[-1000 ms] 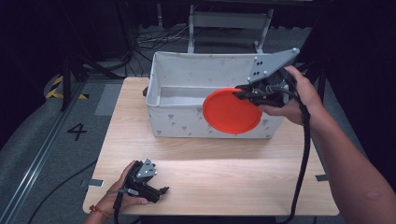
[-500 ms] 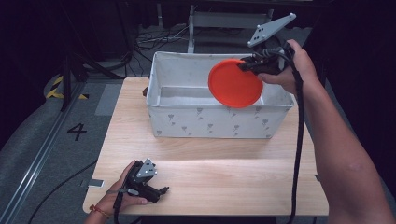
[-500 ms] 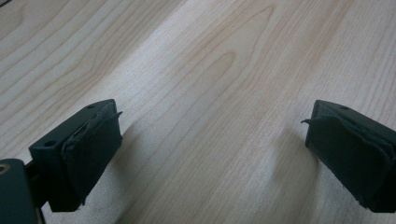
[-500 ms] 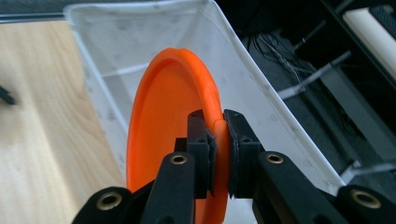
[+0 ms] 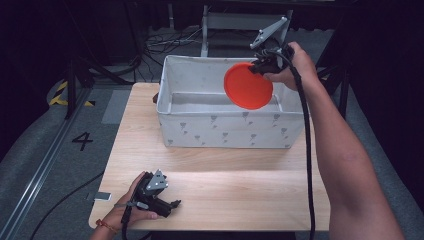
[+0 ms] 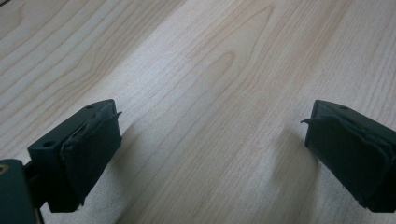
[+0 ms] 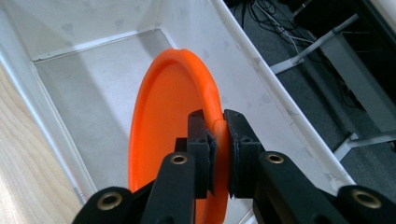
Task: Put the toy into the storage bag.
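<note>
Looking down, we see a pale wooden table (image 5: 225, 185) on grey floor (image 5: 45, 150), with a dark room, cables and a metal frame behind the white fabric bin (image 5: 230, 130) at the table's far side. Our right gripper (image 5: 256, 66) hangs above the bin's far right corner, its 2 jaws clamped on the rim of the orange plate (image 5: 248, 86). The plate stands on edge over the bin's open top, its hollow face turned towards us. Our left gripper (image 5: 172, 204) rests on the table, well in front of the bin, jaws wide apart and holding nothing.
</note>
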{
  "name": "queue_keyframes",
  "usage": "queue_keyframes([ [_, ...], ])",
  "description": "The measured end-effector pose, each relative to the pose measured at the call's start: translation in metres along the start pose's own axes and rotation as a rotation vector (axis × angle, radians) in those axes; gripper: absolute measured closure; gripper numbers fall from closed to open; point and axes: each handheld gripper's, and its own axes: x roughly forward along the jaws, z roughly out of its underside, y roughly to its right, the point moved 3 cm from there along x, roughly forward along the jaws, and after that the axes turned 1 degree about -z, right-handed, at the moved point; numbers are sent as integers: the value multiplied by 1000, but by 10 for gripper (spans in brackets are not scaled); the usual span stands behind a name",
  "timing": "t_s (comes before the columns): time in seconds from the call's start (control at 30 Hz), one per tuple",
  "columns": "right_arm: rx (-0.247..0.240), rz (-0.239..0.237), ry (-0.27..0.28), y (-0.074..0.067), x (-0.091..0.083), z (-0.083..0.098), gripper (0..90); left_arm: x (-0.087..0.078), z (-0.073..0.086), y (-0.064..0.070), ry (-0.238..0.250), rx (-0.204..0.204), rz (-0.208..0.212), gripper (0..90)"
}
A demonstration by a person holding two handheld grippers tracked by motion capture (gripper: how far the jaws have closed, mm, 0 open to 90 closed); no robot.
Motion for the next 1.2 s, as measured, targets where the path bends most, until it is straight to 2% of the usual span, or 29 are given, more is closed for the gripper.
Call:
queue_keyframes([
  [0.17, -5, -10, -23, -2, 14, 2, 819, 0, 0, 0, -2, -1, 0, 37],
  [0.3, -17, -37, -57, -7, 32, 6, 819, 0, 0, 0, 2, 0, 0, 37],
  [0.7, -27, -106, -108, -12, 51, 20, 819, 0, 0, 0, -2, 2, 0, 37],
  [1.2, -127, -228, -234, -36, 70, 38, 818, 0, 0, 0, -4, 1, 1, 37],
])
